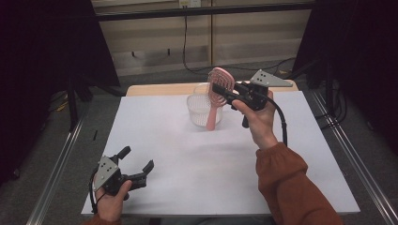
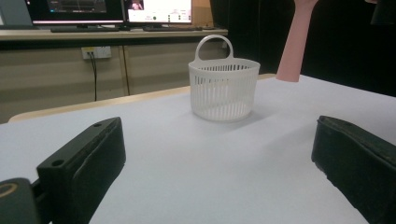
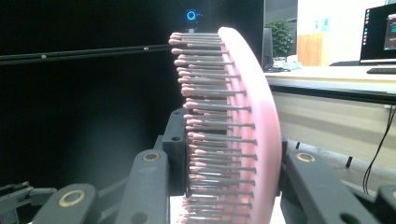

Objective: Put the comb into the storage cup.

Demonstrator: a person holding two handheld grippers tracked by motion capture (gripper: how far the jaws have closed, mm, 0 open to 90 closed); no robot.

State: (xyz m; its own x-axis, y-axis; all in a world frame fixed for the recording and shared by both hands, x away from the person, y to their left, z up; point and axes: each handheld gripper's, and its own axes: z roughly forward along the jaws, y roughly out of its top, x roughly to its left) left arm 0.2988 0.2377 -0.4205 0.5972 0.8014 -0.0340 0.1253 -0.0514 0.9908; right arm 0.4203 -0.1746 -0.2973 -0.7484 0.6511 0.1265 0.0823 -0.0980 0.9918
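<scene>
A pink hairbrush (image 1: 218,86) hangs upright in the air, handle (image 2: 294,44) down, with my right gripper (image 1: 220,91) shut on its bristled head (image 3: 233,130). Its handle tip hovers just in front of a white slotted basket (image 1: 202,108) (image 2: 224,88) that stands on the white table sheet (image 1: 187,159). In the right gripper view one jaw presses the bristle side and the other the brush's pink back. My left gripper (image 1: 138,164) rests low at the table's front left corner, jaws open wide with nothing between them, pointing toward the basket.
The white sheet covers a wooden table whose far edge (image 1: 159,88) shows behind the basket. Dark curtains stand left and right, and cables run on the floor beyond (image 1: 234,68). A desk with monitors (image 2: 112,11) lies farther back.
</scene>
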